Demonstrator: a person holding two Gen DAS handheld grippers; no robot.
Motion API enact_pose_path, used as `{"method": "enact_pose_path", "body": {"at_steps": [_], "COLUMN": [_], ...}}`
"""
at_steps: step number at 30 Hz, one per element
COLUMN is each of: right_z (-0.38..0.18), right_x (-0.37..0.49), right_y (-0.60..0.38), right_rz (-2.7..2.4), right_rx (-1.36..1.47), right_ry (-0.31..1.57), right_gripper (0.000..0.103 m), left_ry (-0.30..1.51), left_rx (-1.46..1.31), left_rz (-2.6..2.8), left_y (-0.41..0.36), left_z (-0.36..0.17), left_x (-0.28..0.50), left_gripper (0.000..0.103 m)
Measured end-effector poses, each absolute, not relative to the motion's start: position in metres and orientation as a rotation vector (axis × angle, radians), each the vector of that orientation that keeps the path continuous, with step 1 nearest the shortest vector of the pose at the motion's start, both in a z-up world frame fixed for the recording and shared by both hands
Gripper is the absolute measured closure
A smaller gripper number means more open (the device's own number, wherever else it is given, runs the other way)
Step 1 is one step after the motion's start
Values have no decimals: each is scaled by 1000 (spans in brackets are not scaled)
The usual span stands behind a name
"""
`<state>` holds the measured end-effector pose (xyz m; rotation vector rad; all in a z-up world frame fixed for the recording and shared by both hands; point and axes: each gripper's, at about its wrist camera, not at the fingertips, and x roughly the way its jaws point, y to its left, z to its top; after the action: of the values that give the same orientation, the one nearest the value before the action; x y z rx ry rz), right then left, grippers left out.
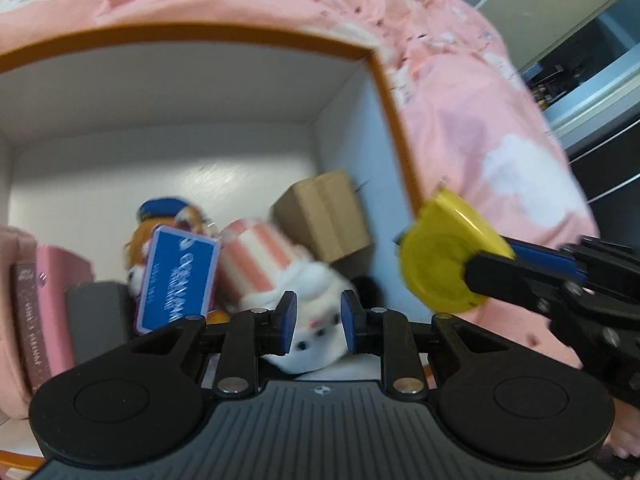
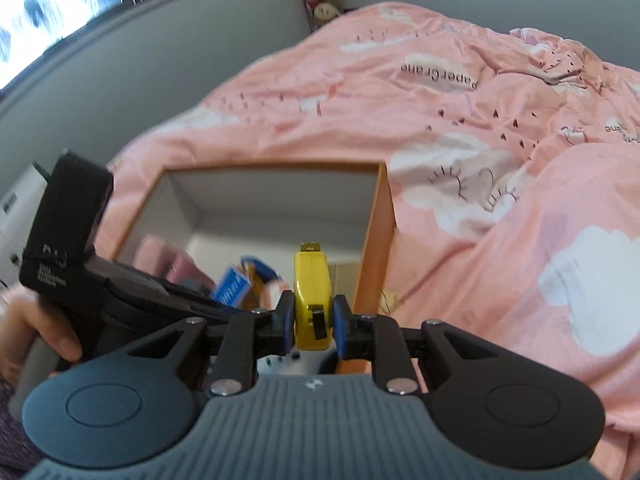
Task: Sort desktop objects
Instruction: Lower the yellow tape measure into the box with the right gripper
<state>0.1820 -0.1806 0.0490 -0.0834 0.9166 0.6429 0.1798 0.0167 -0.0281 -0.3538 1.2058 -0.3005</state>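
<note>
A bed carries everything here, covered by a pink quilt (image 2: 480,128) printed with white clouds, small dark marks and the words "PaperCrane". The quilt is rumpled into soft folds toward the far side. Sitting directly on it is an open box (image 2: 378,240) with orange outer walls and a white inside, its rim (image 1: 384,92) pressed against the fabric, which rises around it.

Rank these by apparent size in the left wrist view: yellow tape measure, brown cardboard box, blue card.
1. Yellow tape measure, though it is nearer the camera.
2-3. Brown cardboard box and blue card: alike, unsure.
</note>
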Motion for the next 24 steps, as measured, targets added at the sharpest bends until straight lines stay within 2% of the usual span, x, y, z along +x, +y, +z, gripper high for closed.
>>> {"method": "enact_pose_path", "body": {"at_steps": [3, 5, 10, 24], "right_z": [42, 37, 25, 6], "right_x": [170, 161, 147, 142], "right_y": [-173, -165, -142, -101], "right_rz": [624, 600, 511, 401], "right_rx": [-144, -204, -372, -599], "right_ry": [928, 921, 879, 885], "right_gripper": [82, 82, 82, 82], "left_ry": [1199, 1199, 1207, 1184], "left_rx": [-377, -366, -384, -381], "left_rz": [-299, -288, -280, -287], "left_y": [25, 29, 35, 36], "left_z": [-34, -34, -38, -47], "left_x": [175, 173, 171, 173], "left_gripper": [77, 85, 85, 87]}}
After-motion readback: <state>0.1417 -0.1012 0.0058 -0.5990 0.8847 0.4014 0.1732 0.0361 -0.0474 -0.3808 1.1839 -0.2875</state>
